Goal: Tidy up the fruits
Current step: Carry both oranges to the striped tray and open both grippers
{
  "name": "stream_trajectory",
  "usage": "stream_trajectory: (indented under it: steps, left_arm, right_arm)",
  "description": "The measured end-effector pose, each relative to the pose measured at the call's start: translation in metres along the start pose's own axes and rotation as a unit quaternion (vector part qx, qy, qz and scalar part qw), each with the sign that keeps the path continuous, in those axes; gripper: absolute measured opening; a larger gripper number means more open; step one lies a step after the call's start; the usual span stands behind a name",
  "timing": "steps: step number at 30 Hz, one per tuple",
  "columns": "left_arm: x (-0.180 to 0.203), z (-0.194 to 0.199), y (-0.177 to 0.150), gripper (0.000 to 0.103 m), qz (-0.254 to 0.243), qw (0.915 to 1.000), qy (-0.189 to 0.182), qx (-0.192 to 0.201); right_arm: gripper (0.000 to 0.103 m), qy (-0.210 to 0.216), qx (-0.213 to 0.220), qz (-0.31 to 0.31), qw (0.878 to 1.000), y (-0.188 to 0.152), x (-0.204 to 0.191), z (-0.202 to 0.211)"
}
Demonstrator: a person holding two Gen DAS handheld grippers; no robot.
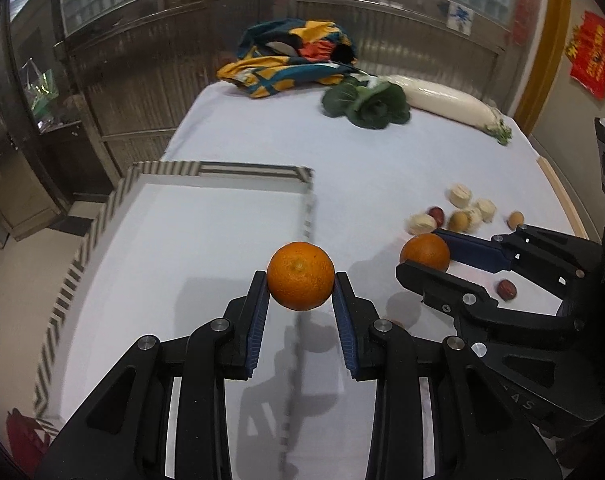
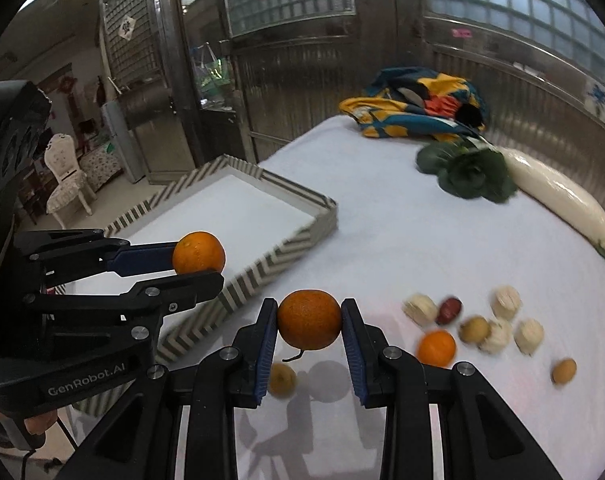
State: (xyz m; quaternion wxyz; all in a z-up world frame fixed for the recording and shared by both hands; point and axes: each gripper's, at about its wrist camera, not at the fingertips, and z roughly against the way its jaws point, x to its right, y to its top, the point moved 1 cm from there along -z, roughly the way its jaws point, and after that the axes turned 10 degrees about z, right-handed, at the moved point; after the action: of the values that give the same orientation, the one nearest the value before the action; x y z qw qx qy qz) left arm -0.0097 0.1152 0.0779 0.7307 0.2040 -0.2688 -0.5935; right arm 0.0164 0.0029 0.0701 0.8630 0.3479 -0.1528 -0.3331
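Note:
My left gripper (image 1: pixel 301 280) is shut on an orange (image 1: pixel 301 275) and holds it above the near right corner of a striped-rim tray (image 1: pixel 222 169). In the right wrist view the left gripper (image 2: pixel 200 262) holds that orange (image 2: pixel 199 252) over the tray's rim (image 2: pixel 262 268). My right gripper (image 2: pixel 309 318) is shut on a second orange (image 2: pixel 309 319), held above the white cloth; it shows in the left wrist view (image 1: pixel 424 250) too. A third orange (image 2: pixel 436 347) lies on the cloth among small fruits.
Pale round fruits (image 2: pixel 506 302), a red date (image 2: pixel 448 310) and small brown fruits (image 2: pixel 563 371) lie at the right. One small fruit (image 2: pixel 281 379) lies under my right gripper. A green leafy vegetable (image 2: pixel 468 176), white radish (image 2: pixel 558 196) and colourful cloth bag (image 2: pixel 418 108) lie at the far end.

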Motion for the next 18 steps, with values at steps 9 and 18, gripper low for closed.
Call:
stream_trajectory:
  steps: [9,18]
  left_arm:
    - [-0.052,-0.023,0.043,0.031,0.051,0.9983,0.014,-0.024]
    - [-0.079,-0.069,0.06,0.031,0.074,0.9947,0.044,-0.056]
  right_arm:
    - [0.031,0.017,0.004,0.009,1.0,0.04,-0.013,-0.034]
    - [0.031,0.031,-0.03,0.022,0.999,0.067,-0.016,-0.092]
